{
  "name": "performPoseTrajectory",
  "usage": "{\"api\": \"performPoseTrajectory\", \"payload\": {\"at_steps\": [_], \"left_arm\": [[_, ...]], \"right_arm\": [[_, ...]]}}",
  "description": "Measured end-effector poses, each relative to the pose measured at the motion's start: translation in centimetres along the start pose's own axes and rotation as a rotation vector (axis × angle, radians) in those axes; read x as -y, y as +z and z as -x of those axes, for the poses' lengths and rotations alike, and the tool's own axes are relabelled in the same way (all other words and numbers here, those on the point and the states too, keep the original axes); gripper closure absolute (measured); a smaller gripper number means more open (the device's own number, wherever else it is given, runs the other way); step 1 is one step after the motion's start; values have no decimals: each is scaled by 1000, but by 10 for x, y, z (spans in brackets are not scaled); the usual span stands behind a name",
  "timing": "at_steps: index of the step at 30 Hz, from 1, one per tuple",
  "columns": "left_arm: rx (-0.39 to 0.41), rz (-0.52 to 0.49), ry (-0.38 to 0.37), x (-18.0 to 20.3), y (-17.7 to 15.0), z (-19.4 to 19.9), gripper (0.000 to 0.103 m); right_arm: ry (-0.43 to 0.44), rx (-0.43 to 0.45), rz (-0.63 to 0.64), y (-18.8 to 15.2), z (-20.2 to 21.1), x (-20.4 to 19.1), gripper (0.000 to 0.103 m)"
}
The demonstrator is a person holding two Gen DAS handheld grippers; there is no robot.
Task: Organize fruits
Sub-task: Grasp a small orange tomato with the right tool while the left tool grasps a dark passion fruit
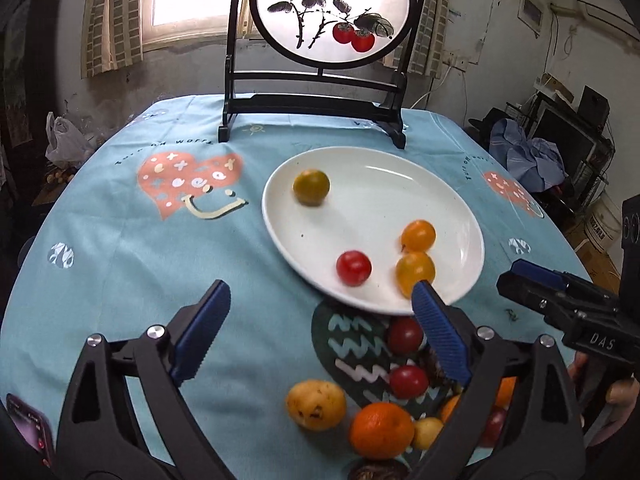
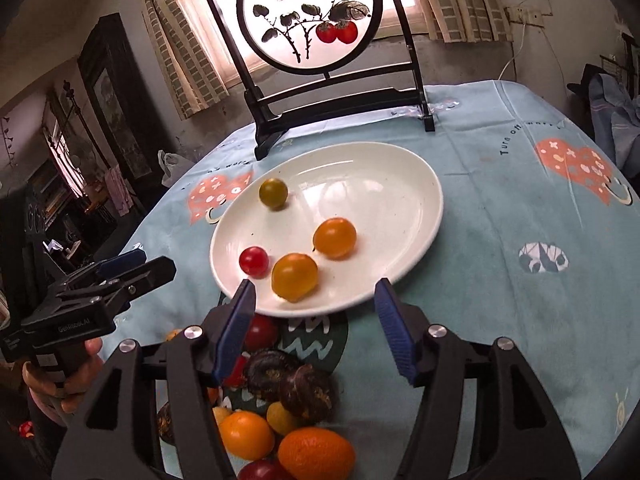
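Only the left wrist view shows a phone [image 1: 30, 424] at its lower left edge and a yellow potato-like fruit [image 1: 316, 404] beside the orange [image 1: 380, 430]; only the right wrist view shows two dark wrinkled fruits [image 2: 290, 380] in the lower middle. Readable writing: "DAS" on the right tongs [image 1: 532, 276], "GenRobot.AI" on the left tongs [image 2: 132, 264], "Turn off" on the blue cloth [image 2: 520, 208]. Both tongs stand apart, holding nothing. The white plate [image 1: 400, 184], mid-frame, carries four small tomatoes: greenish [image 1: 311, 187], red [image 1: 353, 268] and two orange [image 1: 417, 252]. Loose fruit is piled on the counter just below the plate's near rim; bare cloth lies left of the plate.
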State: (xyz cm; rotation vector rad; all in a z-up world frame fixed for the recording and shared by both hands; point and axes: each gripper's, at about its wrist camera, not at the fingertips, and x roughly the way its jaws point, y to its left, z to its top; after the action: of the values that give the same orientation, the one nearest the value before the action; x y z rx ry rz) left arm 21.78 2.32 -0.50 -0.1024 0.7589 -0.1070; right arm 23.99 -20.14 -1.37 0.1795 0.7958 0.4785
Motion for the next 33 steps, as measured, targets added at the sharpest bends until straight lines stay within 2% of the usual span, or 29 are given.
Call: {"api": "performPoseTrajectory", "payload": {"at_steps": [7, 12, 22, 28, 33], "left_arm": [[-42, 24, -3, -14, -40, 17, 8], [-80, 19, -47, -18, -66, 23, 8], [-64, 2, -38, -14, -67, 27, 8], [-59, -12, -32, -11, -67, 27, 8], [-56, -16, -33, -10, -68, 28, 8]], "right_arm": [[31, -89, 14, -29, 12, -6, 41], [27, -154, 10, -45, 12, -2, 41], [72, -194, -35, -53, 15, 8, 41], [66, -225, -15, -57, 10, 5, 41], [52, -235, -10, -60, 8, 5, 49]]}}
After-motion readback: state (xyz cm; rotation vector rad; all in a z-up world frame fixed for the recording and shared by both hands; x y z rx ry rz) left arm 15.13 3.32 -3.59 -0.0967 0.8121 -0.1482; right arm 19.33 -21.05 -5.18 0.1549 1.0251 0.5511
